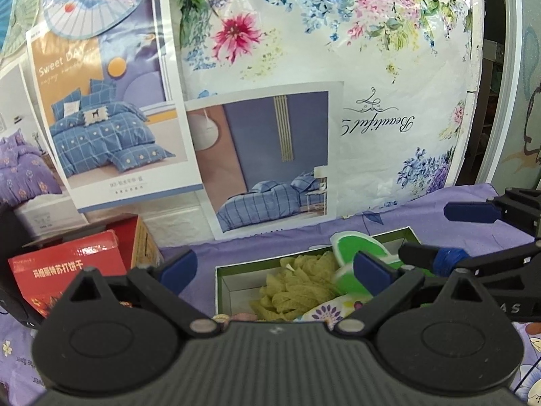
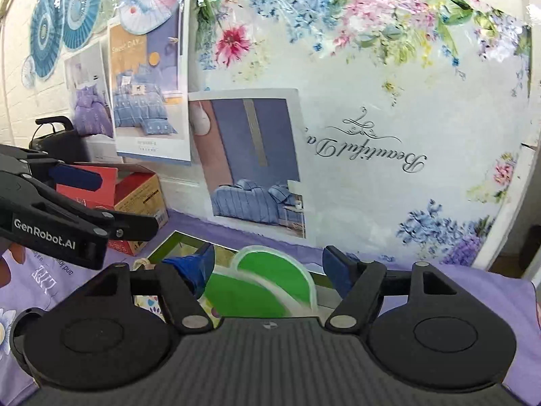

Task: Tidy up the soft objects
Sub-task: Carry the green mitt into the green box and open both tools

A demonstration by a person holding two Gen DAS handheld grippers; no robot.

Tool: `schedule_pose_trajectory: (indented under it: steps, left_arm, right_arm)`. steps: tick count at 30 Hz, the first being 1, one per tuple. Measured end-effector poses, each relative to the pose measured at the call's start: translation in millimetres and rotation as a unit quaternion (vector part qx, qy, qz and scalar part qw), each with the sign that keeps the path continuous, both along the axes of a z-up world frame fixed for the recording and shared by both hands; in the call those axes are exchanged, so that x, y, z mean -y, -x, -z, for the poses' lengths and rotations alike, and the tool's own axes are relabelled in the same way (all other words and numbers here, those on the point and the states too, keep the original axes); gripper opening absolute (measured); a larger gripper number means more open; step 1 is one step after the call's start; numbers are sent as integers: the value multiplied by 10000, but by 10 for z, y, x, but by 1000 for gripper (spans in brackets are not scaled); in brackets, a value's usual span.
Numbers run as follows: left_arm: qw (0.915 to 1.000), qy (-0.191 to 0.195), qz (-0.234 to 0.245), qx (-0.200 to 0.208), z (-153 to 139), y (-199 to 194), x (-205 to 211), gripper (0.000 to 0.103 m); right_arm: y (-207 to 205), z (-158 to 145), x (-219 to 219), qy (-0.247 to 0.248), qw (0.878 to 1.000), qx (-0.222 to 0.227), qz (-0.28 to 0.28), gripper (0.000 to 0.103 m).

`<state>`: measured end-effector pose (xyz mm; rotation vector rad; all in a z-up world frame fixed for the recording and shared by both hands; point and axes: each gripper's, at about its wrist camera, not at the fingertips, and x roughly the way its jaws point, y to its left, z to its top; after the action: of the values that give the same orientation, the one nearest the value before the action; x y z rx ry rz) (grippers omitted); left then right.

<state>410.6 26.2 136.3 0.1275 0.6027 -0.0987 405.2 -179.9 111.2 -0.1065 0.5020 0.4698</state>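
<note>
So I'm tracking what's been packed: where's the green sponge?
The green sponge lies in the open box, at its right end beside the yellow-green mesh puff; in the right wrist view it sits just ahead of the open right gripper.

Ahead of you a large white floral sheet under glossy clear plastic (image 1: pixel 338 50) covers the wall, with script lettering printed on it reading mirrored. Paper bedding posters showing blue checked duvets (image 1: pixel 118 128) hang to its left, with blue-and-white paper parasols (image 2: pixel 67 10) above on white brick. A lilac flower-print cloth (image 2: pixel 473 291) covers the surface below. A red cardboard box (image 1: pixel 71 270) stands at left.
</note>
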Motion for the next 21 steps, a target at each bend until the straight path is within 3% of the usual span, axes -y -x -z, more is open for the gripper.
schedule_pose_trajectory:
  steps: [2, 5, 10, 16, 21]
  left_arm:
    - [10000, 26, 13, 7, -12, 24, -18, 98]
    - [10000, 3, 1, 50, -39, 91, -46, 98]
    - [10000, 93, 15, 24, -100, 288, -105, 98]
    - [9997, 166, 177, 27, -126, 852, -141, 99]
    - [9989, 67, 452, 42, 46, 1509, -111, 101]
  right_arm:
    - [-38, -6, -21, 108, 9998, -155, 78, 58]
    - [44, -89, 60, -345, 9994, -65, 34, 58]
    - [346, -232, 117, -240, 9997, -3, 53, 60]
    - [1099, -261, 264, -131, 9998, 99, 104, 61]
    - [1870, 5, 363, 17, 9997, -21, 233, 62]
